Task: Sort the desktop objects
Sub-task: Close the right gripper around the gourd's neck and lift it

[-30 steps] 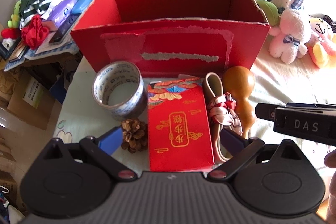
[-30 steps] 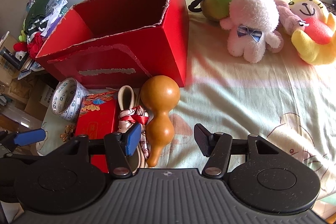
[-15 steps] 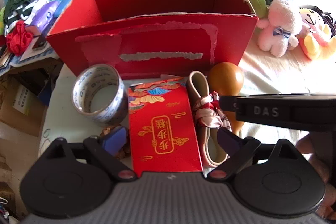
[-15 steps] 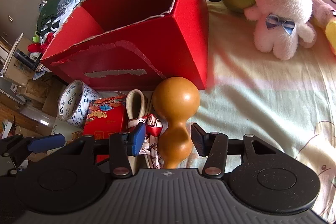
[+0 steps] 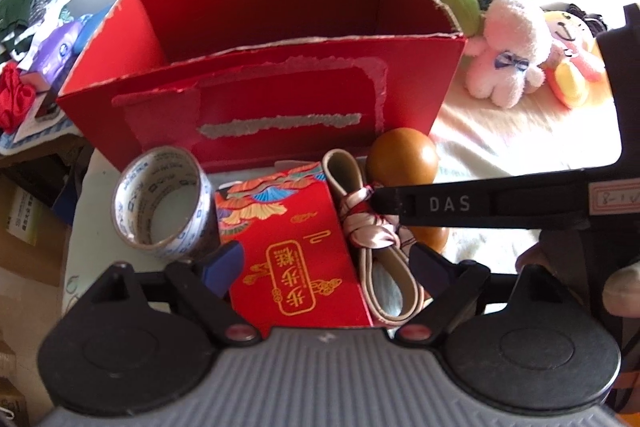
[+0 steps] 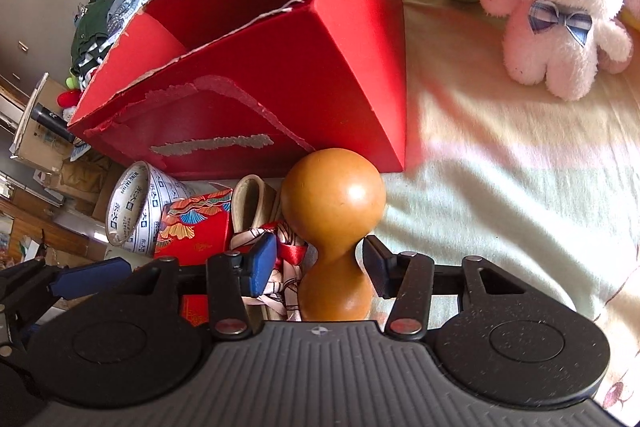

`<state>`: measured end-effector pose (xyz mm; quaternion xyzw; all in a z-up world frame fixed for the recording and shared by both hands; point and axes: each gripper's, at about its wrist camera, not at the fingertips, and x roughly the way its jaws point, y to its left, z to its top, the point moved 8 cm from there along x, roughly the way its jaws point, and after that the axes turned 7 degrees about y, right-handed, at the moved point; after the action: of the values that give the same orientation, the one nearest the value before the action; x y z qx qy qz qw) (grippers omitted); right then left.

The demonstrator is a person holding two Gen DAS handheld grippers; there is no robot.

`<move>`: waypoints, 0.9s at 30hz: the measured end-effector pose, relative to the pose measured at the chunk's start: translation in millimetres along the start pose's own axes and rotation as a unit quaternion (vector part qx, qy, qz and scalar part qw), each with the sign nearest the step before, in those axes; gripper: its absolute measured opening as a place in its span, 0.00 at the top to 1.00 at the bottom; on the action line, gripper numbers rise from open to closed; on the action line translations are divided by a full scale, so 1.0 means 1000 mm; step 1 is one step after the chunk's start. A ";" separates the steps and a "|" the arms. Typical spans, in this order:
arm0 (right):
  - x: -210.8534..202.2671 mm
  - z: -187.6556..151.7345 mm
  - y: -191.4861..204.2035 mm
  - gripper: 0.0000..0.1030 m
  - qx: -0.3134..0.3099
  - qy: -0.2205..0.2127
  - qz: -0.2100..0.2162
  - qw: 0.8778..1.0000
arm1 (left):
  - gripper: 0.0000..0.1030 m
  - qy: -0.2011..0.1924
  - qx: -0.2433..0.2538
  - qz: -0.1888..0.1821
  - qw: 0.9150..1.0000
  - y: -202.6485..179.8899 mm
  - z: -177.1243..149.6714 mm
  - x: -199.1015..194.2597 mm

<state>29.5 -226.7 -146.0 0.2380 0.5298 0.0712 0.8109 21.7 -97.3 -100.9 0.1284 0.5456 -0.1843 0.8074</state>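
While the red box (image 5: 256, 99) stands on the bed with its top open, its inside shows only bare red walls as far as both views reach; the floor of it is hidden, so I cannot tell for sure, but it looks as if nothing has gone in yet. Judged so, the sorting is at its start.

Everything to be sorted lies in a row along the box's near side, on the bed sheet (image 6: 500, 227). From the left corner of the box: a tape roll (image 5: 162, 205) standing on edge, a red packet (image 5: 296, 255) lying flat, a tan strap (image 5: 376, 267) knotted with a patterned ribbon, and, at the box's right corner, a brown gourd (image 6: 334, 219) lying with its big bulb toward the box. Plush toys rest farther off to the right, well apart from the row.

Right gripper (image 6: 316, 263): jaws spread, one on each side of the gourd's narrow waist, close but not pressing as far as I can see. First pick appears to be in hand.

Left gripper (image 5: 326, 263): jaws spread wide above the near end of the red packet, holding nothing.

Left to do, by my reckoning: close on the gourd, lift it into the box, then the other three items.
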 end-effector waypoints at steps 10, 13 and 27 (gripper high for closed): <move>-0.001 0.001 -0.023 0.57 0.028 0.010 0.002 1.000 | 0.20 -0.040 0.039 -0.088 0.995 -0.025 0.011 -0.015; -0.002 -0.001 -0.024 0.67 0.030 0.015 0.016 0.999 | 0.24 -0.036 0.051 -0.112 0.992 -0.036 0.012 -0.014; -0.027 -0.012 -0.059 0.69 0.107 0.013 0.047 0.993 | 0.38 0.022 0.097 -0.181 0.978 -0.090 0.016 0.029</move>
<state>-1.1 -284.8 -155.0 0.3476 0.5331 0.0555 0.7694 5.1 -189.5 -122.0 0.1093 0.5572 -0.3764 0.7320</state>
